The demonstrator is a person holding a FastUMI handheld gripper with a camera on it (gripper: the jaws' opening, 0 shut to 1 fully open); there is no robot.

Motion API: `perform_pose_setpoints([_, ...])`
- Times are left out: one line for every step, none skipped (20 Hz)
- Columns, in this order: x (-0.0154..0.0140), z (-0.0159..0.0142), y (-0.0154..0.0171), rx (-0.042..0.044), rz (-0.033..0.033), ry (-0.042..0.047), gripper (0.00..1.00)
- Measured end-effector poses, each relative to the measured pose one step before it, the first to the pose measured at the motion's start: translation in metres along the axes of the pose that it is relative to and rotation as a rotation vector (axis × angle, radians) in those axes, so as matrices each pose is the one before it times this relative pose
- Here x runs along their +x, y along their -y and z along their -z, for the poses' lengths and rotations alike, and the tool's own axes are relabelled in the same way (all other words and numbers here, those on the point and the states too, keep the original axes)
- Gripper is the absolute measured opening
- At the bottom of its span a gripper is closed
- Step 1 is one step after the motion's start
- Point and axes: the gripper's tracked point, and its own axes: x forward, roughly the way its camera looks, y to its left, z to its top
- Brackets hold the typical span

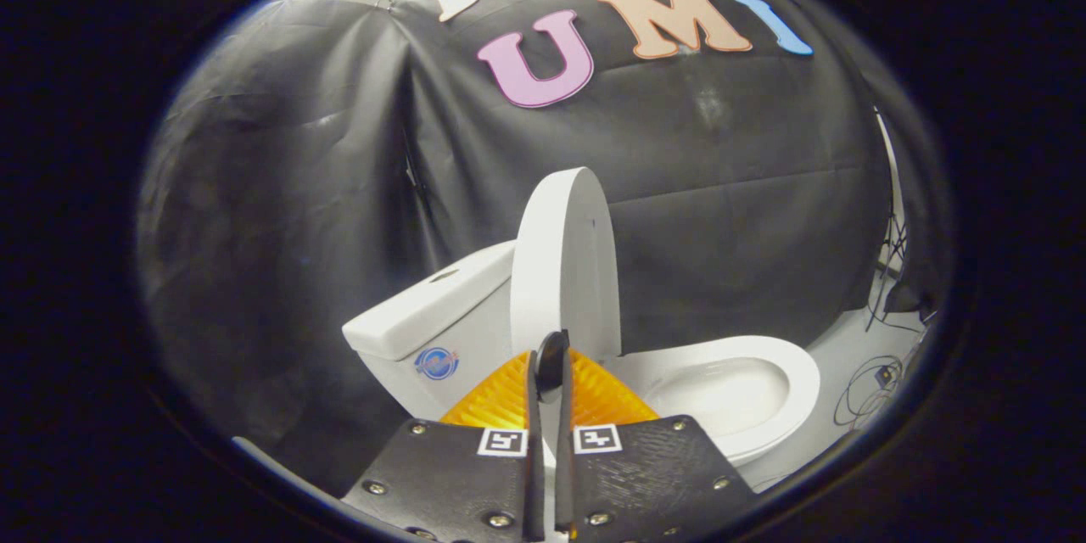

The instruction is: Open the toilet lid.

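The toilet lid [564,259] stood upright against the tank [433,318], the bowl [747,382] exposed beside it, as the gripper [549,369], its fingers nearly pressed together and pinching nothing, sat just before the lid, the opening seemingly done.

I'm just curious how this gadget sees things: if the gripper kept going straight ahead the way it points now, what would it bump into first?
Most likely the raised toilet lid. The gripper has its fingers nearly closed and aimed at the lid's lower edge, just ahead. Depth is hard to judge here, so they may already be touching it.
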Motion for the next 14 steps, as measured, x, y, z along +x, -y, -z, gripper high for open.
perform_pose_setpoints([0.00119, 0.00032, -0.00436, -0.00427, -0.00754, 0.00309, 0.06])
perform_pose_setpoints([0.00192, 0.00276, -0.00427, -0.00225, -0.00694, 0.004, 0.06])
perform_pose_setpoints([0.0019, 0.00114, -0.00354, -0.0005, -0.00651, 0.00514, 0.06])
perform_pose_setpoints([0.00173, 0.00189, -0.00454, -0.00211, -0.00736, 0.00501, 0.06])
perform_pose_setpoints([0.00162, 0.00016, -0.00439, -0.00081, -0.00755, 0.00614, 0.06])
perform_pose_setpoints([0.00203, 0.00109, -0.00442, 0.00188, -0.00754, 0.00435, 0.06])
perform_pose_setpoints([0.00188, 0.0014, -0.00365, 0.00367, -0.00785, 0.00348, 0.06])
perform_pose_setpoints([0.00194, 0.00031, -0.00399, 0.00551, -0.00918, 0.00091, 0.06])
perform_pose_setpoints([0.00274, 0.00099, -0.00356, 0.00317, -0.00614, -0.00028, 0.06])
perform_pose_setpoints([0.00132, 0.0014, -0.00443, 0.00345, -0.00545, 0.0014, 0.06])
perform_pose_setpoints([0.00171, 0.00114, -0.00312, -0.00021, -0.00492, 0.00258, 0.06])
perform_pose_setpoints([0.00173, 0.00138, -0.00407, -0.00062, -0.0045, 0.0033, 0.06])
perform_pose_setpoints([0.00208, 0.00039, -0.00362, -0.00116, -0.00429, 0.00145, 0.06])
perform_pose_setpoints([0.00146, 0.00242, -0.00357, -0.00118, -0.00563, 0.00045, 0.06])
